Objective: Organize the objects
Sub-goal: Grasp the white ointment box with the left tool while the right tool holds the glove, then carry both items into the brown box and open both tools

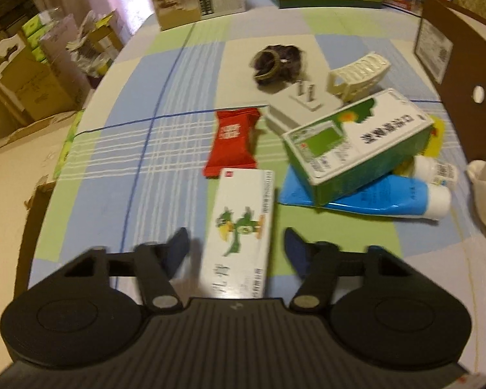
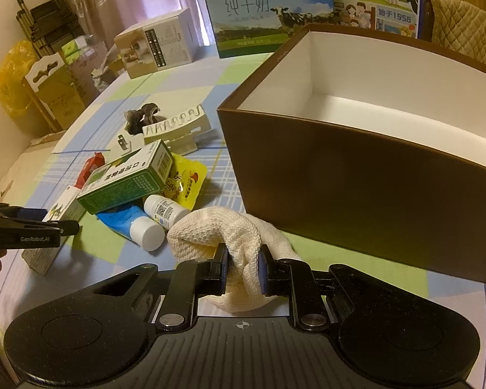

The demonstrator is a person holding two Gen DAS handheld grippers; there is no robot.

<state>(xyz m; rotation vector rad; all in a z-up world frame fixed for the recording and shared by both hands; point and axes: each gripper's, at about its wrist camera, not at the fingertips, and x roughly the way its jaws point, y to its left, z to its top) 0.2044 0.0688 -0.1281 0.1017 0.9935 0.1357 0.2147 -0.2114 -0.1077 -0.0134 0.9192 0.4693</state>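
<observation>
Right gripper [image 2: 242, 267]: nearest the lens, fingers clamped on a bunched cream cloth [image 2: 223, 230], just in front of the brown box [image 2: 356, 175].
Left gripper [image 1: 237, 249]: jaws wide, one finger on each side of the near end of a white carton [image 1: 241, 223]; whether they touch it, cannot tell.
Brown box: open top, white inside, nothing visible in it.
Pile: green carton [image 1: 356, 142] lies tilted across a blue tube [image 1: 372, 196]; small white bottle [image 2: 167, 210] and yellow packet [image 2: 186, 183] beside them.
Farther back: red packet [image 1: 235, 141], white plug [image 1: 303, 105], cream rack [image 1: 356, 74], dark scrunchie [image 1: 277, 64].
Table [image 1: 129, 162]: checked blue-and-green cloth.
</observation>
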